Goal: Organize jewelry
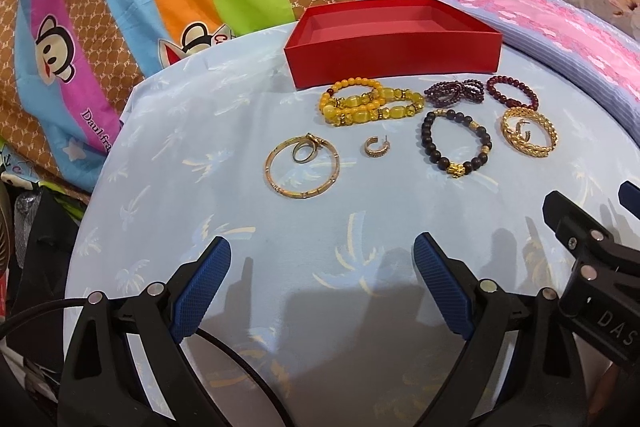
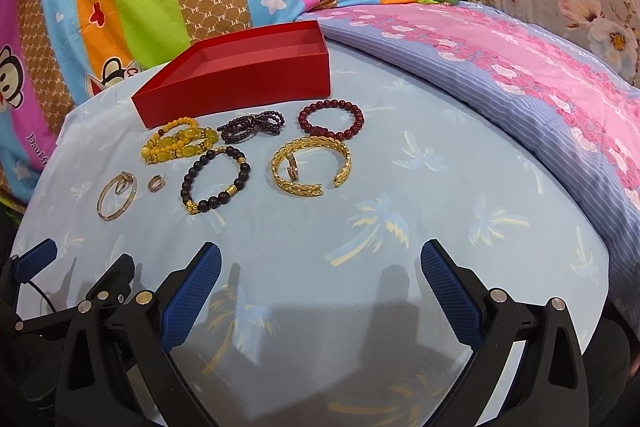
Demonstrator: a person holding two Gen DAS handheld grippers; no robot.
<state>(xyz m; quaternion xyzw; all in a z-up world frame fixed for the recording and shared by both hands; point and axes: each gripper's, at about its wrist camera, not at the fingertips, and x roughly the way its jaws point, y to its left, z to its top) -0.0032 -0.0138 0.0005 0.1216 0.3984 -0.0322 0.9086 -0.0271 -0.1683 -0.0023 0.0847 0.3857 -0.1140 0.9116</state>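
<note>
With both the left gripper (image 1: 322,259) and right gripper (image 2: 320,263) spread wide and empty, reach forward, pinch each bracelet's rim, starting with the gold cuff (image 2: 311,165) ahead, toward the red box (image 2: 240,87) beyond.

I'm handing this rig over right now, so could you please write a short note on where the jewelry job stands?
Left gripper: open, holding nothing, above the blue cloth.
Right gripper: open, holding nothing, beside the left one.
Red box: at the far edge of the cloth, nothing visible inside.
Still out on the cloth: yellow bracelets, purple beads, red bracelet, black bracelet, gold cuff with an earring lying inside it, loose earring, thin bangle with a ring on it.
Done: nothing boxed.
Left: presumably every piece goes into the box.
</note>
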